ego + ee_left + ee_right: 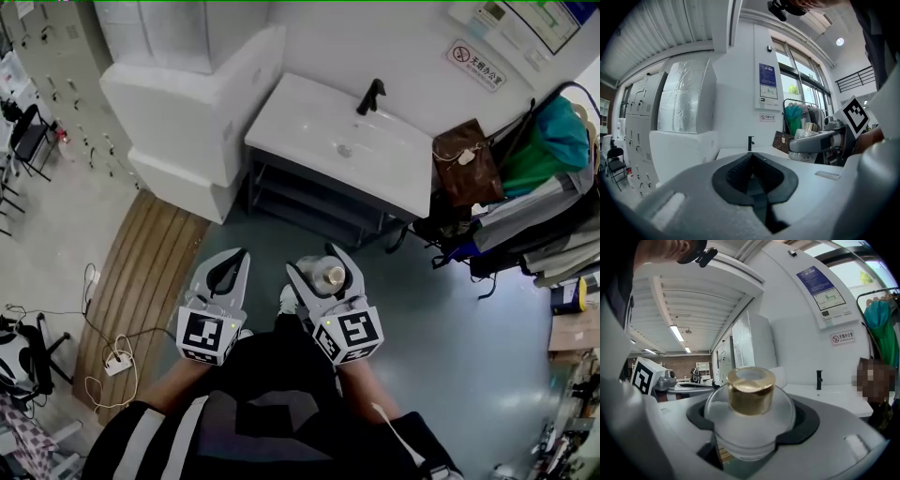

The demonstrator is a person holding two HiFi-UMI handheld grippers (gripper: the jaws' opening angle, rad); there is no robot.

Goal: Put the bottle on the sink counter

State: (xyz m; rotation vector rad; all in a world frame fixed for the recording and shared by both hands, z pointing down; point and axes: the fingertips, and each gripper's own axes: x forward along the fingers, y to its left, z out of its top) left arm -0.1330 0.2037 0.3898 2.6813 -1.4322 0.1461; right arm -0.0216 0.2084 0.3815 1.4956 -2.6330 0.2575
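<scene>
From the head view, your right gripper (317,262) is clamped on the bottle (328,276), held over the floor and well apart from the sink counter (309,117). Your left gripper (234,260) sits just beside it with its jaws together. To do this step well, I'd carry the bottle upright toward the bare counter left of the faucet (371,96), clear of the basin. Only the bottle's top shows here; the jaws cover its body.

In the left gripper view, the left gripper (751,155) is pinched closed on nothing, so keep it out of the way. The bottle (805,134) shows at the right, the faucet (750,143) ahead. The counter's surface is mostly cut off by the gripper body.

In the right gripper view, the 2 jaws of the right gripper (752,439) hug the round clear body below the gold cap (751,391). The glass looks slippery, so I'd hold the squeeze until the base rests flat. The bottle (754,425) hides its own base, so you can't judge its height over the counter (836,397) from here.
</scene>
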